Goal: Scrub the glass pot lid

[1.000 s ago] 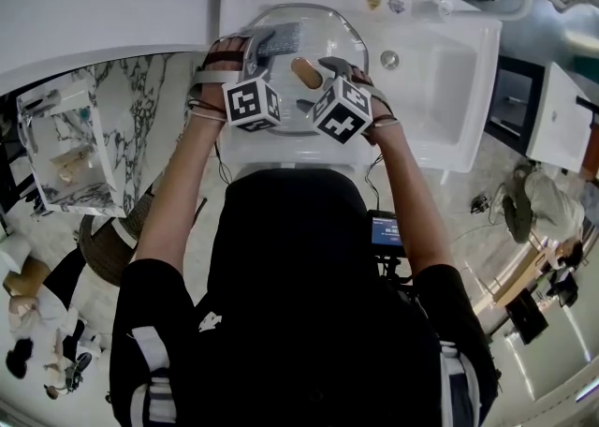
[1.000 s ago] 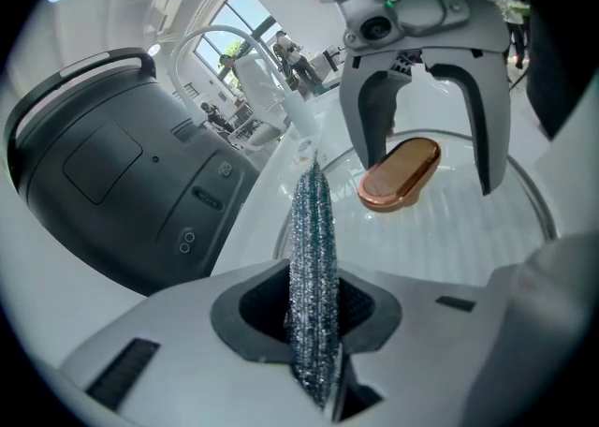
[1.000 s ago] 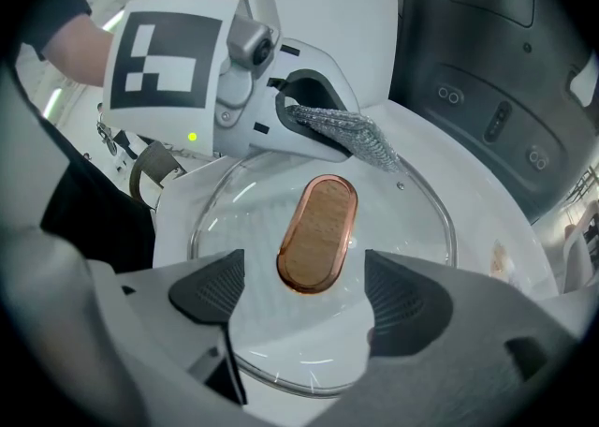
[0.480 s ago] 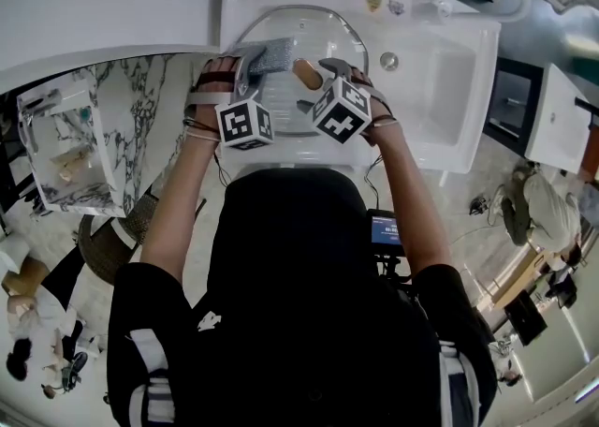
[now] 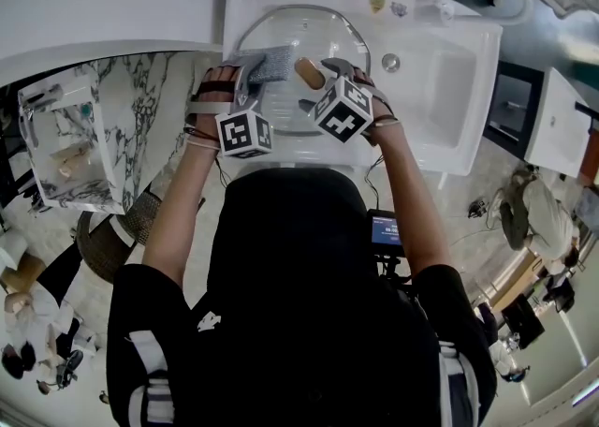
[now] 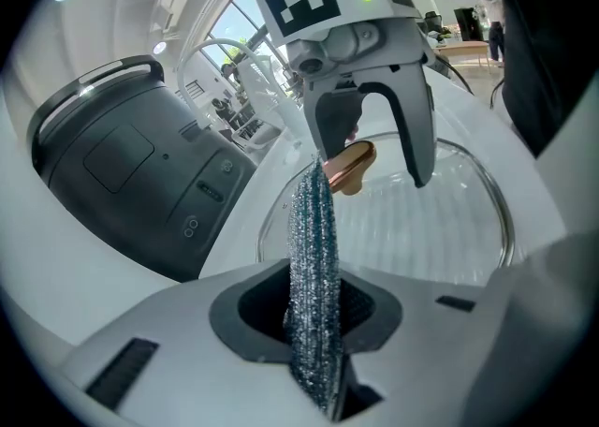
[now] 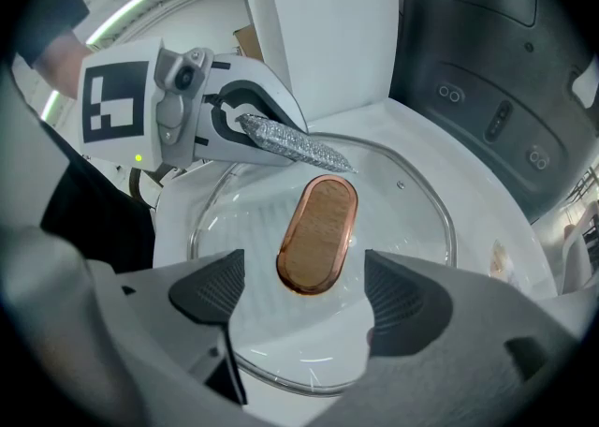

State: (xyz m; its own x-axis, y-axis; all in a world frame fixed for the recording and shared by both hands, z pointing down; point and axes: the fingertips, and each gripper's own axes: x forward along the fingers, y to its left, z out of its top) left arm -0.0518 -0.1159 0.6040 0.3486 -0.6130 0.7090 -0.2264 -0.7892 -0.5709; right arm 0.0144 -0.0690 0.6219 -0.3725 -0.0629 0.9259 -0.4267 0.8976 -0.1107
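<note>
Left tool [image 6: 316, 322] clamps scourer [image 6: 311, 228] edge-on; right tool [image 7: 304, 299], wide, straddles lid [image 7: 412, 219] handle [image 7: 318, 233] lengthwise.

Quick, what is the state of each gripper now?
Left gripper: closed on the scrubbing pad.
Right gripper: open, jaws apart around the lid handle, not gripping it.

Bright even light, fisheye warping, dark vignetted corners

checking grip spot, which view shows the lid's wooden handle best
The right gripper view: the wooden handle shows whole, framed by its open jaws. The left gripper view shows a sliver behind the scrubbing pad; the head view shows it small.
</note>
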